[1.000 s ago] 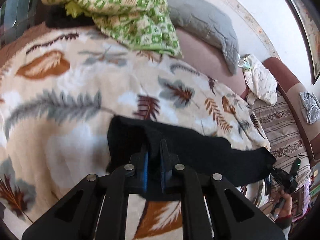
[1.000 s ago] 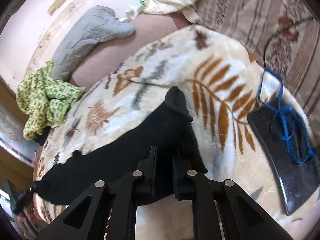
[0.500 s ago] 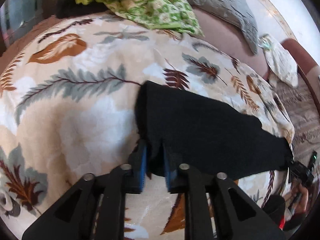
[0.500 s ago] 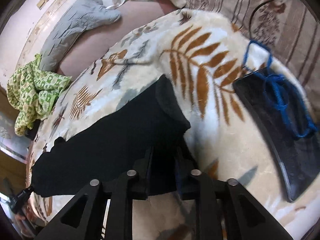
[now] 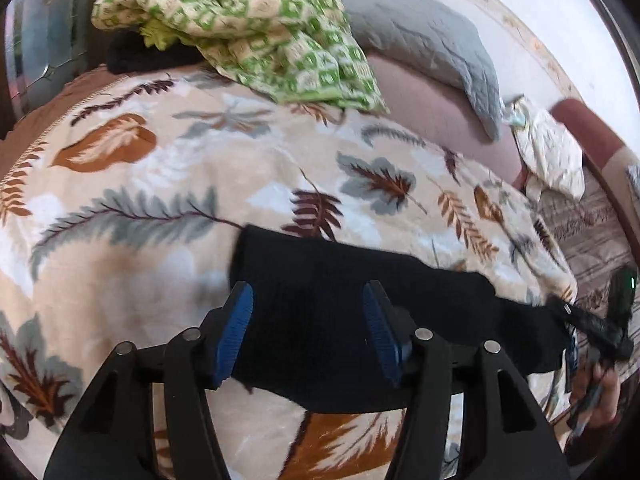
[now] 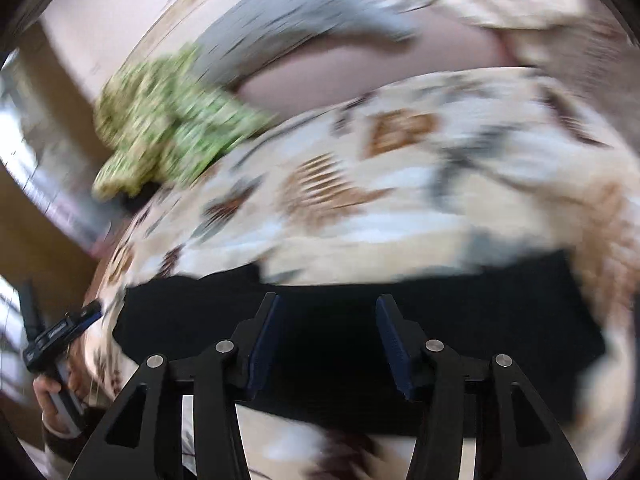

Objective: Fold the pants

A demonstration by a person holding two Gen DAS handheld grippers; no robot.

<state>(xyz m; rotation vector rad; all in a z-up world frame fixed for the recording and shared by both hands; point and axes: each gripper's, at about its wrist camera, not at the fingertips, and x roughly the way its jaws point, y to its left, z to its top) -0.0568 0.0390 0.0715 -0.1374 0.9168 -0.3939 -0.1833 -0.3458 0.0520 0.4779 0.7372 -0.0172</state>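
The black pants (image 5: 360, 304) lie flat in a long folded band on the leaf-patterned blanket (image 5: 160, 184). My left gripper (image 5: 308, 300) hovers over their left end, its jaws opening, blue pads apart and pressing on nothing. The other gripper (image 5: 592, 324) shows at the pants' far right end, held in a hand. In the blurred right wrist view, my right gripper (image 6: 326, 310) is over the middle of the black pants (image 6: 480, 320), its jaws opening with cloth below them but none pinched. The left gripper (image 6: 52, 340) shows at the lower left.
A green checked cloth (image 5: 256, 24) and a grey quilted pillow (image 5: 420, 40) lie at the back of the bed. A crumpled white cloth (image 5: 552, 156) sits at the right, beside a striped covering (image 5: 592, 232).
Both grippers let go of the pants and their jaws opened. The pants now lie flat on the blanket. The right gripper swung left along the pants, blurring its view.
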